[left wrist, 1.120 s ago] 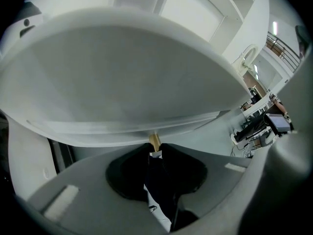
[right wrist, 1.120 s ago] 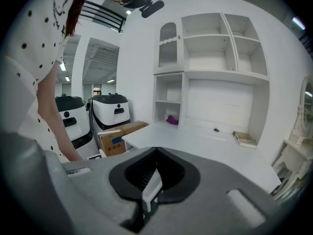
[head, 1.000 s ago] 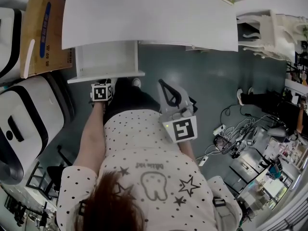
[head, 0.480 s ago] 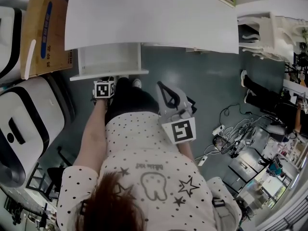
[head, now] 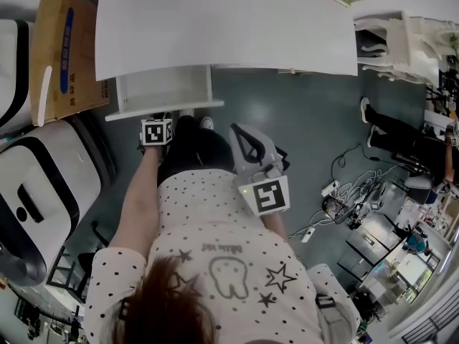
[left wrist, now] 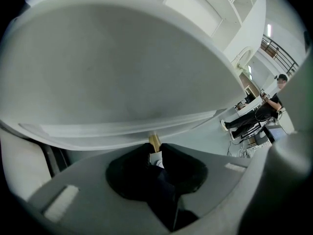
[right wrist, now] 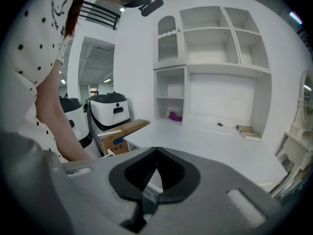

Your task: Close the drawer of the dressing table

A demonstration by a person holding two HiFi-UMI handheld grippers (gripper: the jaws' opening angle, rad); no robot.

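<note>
Two grippers showed on my feed: the left gripper [left wrist: 155, 148] pinched a small tan knob [left wrist: 154, 141] on the front of the drawer [head: 163, 88], while the right gripper [right wrist: 155, 153] hung clenched and empty near the head view's centre. The drawer sat at 11 o'clock, partly pulled out from under the dressing table's [head: 215, 27] white top.

White dressing table [head: 215, 27] & drawer [head: 161, 88]; tan knob [left wrist: 154, 142]; dk grey-teal floor [head: 301, 113]; brown cardboard box [head: 59, 70] w/ blue mark; white shirt [head: 208, 213] w/ blk dots & stars; white machine [head: 43, 178] w/ blk bands.
</note>
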